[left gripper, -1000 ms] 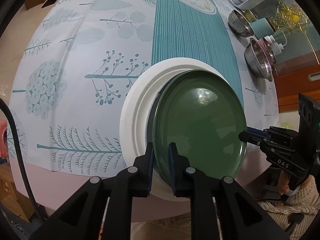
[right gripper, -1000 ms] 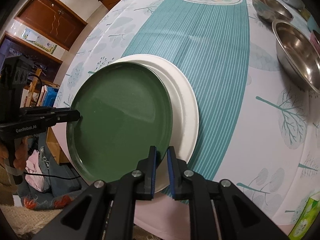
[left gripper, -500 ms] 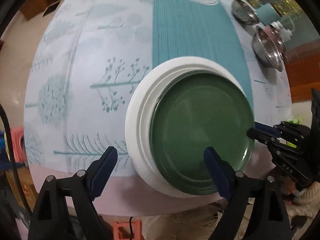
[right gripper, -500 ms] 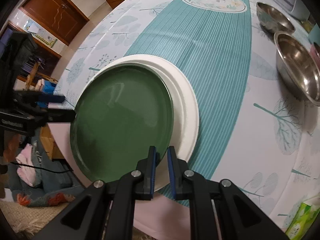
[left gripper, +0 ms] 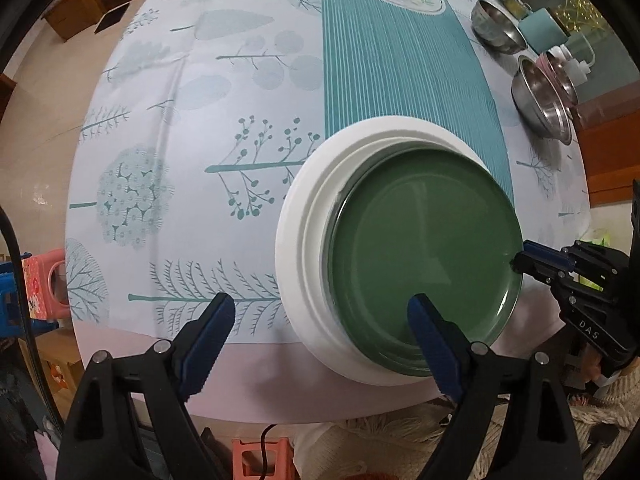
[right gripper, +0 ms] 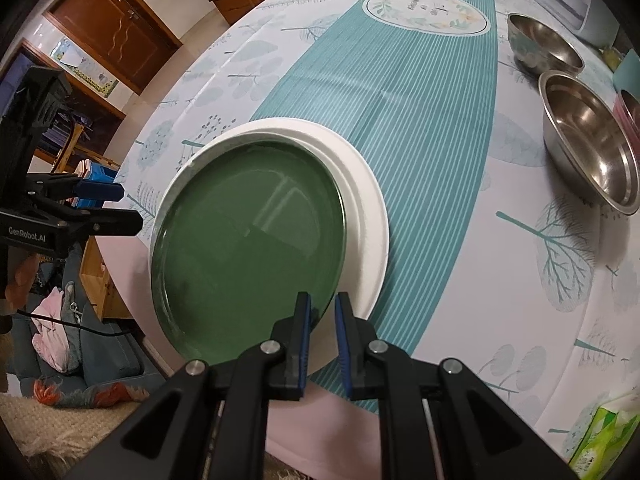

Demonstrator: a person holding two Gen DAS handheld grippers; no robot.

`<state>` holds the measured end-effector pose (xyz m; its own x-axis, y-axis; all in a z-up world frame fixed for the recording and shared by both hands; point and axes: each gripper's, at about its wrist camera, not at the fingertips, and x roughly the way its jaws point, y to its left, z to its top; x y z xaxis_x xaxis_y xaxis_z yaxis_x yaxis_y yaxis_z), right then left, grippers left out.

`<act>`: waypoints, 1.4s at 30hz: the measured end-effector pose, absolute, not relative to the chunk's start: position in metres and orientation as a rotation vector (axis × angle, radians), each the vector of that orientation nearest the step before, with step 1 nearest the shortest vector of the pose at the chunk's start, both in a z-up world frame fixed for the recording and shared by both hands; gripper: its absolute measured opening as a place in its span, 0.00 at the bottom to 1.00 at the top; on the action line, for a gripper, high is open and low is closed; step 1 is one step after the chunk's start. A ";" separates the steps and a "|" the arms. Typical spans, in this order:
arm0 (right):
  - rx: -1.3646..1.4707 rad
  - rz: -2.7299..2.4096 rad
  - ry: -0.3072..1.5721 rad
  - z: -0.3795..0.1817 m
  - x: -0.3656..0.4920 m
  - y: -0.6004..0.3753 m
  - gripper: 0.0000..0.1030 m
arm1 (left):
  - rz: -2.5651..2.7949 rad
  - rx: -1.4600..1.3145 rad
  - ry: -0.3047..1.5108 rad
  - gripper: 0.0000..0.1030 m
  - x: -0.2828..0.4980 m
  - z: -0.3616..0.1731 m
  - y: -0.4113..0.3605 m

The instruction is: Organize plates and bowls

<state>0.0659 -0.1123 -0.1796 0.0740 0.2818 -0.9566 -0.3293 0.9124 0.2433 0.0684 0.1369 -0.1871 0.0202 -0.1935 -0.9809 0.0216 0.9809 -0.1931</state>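
A: Looking nearest first, the left tongs (left gripper: 320, 332) have let go. A second ago they were pinched on the near rim of the green plate (left gripper: 424, 256); now they stand wide apart, one finger over the tablecloth, the other over the plate's near rim, neither pressing on it

B: So the plate is down?

A: My read is yes on that side. It sits on the stack of white plates (left gripper: 308, 216) at the near edge of the surface (left gripper: 200, 120), a bit off-centre toward the right tongs (right gripper: 322, 320). Those are clamped on the green plate's rim, as they were a second ago

B: Which leaves what?

A: Probably that grip to release, then the steel bowls (right gripper: 592, 140) along the far right edge, untouched, two of them side by side, not nested

B: Anything you can't make out?

A: How many white plates are in the stack; I see stepped rims, no clear count. The green plate hides their centres. The clutter beyond the bowls is cut off by the frame, and the person shows only as a knitted sleeve
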 end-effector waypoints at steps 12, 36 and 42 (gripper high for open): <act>-0.049 0.465 1.395 -0.166 0.058 -0.121 0.13 | -0.172 -0.092 1.489 0.85 0.061 -0.163 0.120; 0.076 0.145 1.180 -0.080 0.055 -0.272 0.37 | -0.404 -0.067 1.129 0.85 0.120 -0.031 -0.055; 0.166 0.033 1.120 -0.058 0.082 -0.331 0.48 | -0.392 -0.126 1.112 0.85 0.167 -0.038 -0.102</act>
